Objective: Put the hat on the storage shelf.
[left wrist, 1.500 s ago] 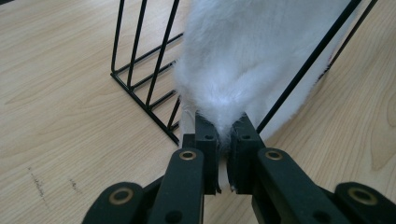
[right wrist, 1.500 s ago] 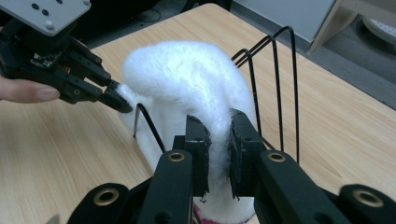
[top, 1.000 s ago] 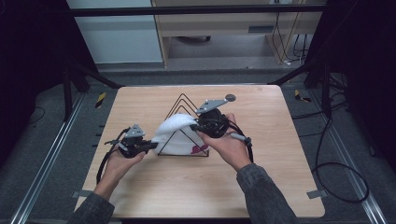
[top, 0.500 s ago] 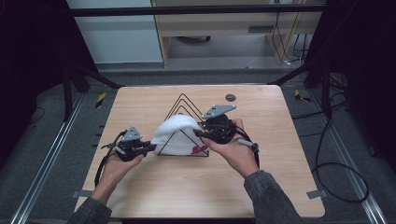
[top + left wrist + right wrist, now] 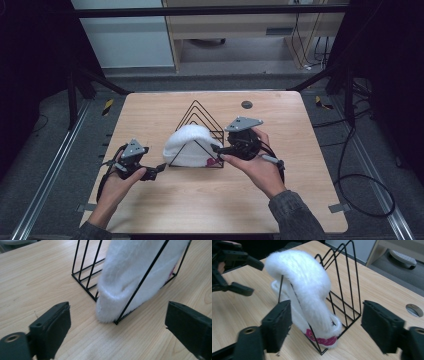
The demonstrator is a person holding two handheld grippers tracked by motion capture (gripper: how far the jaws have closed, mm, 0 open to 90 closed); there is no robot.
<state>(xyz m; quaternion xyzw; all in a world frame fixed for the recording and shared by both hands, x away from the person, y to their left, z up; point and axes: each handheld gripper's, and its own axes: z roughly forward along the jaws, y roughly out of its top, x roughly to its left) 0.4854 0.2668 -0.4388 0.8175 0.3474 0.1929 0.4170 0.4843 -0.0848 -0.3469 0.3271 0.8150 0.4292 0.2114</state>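
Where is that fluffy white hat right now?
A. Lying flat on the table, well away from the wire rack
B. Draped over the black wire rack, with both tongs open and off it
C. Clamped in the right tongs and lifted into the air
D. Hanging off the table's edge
B. The white hat is draped over the wire rack, while the left tongs and right tongs stand open beside it, touching nothing.

Light wooden table (image 5: 200,210), round hole (image 5: 246,104) near far edge. Standing on it, near middle: black wire rack (image 5: 199,116), triangle-shaped. Sitting in rack's front slot, touching tabletop: fluffy white hat (image 5: 185,145), pink mark on its rim.
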